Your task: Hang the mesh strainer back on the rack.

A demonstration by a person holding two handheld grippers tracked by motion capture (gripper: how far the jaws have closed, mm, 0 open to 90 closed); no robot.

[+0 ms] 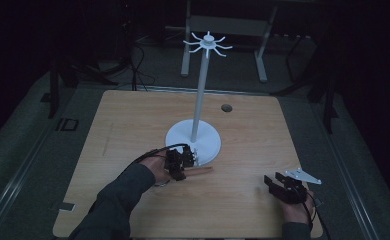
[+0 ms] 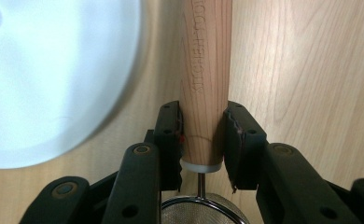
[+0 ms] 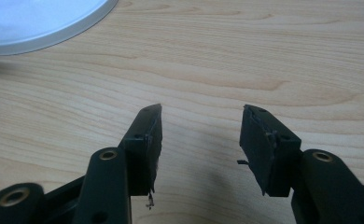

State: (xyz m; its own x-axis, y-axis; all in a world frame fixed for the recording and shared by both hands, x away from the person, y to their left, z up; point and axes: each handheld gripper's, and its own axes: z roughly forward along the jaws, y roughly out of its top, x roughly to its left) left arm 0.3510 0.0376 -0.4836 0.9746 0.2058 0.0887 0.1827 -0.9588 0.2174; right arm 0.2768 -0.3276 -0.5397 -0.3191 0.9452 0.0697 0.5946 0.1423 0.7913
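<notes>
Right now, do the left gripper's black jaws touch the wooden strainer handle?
Touching: in the left gripper view, both pads press the wooden handle near its metal collar.

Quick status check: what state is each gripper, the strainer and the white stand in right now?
Left gripper: shut on the strainer's wooden handle.
Right gripper: open, nothing between its jaws, over bare table.
Strainer: lying on the table beside the stand's base, handle clamped near the mesh end.
Stand: upright, hooks at the top bare.
</notes>
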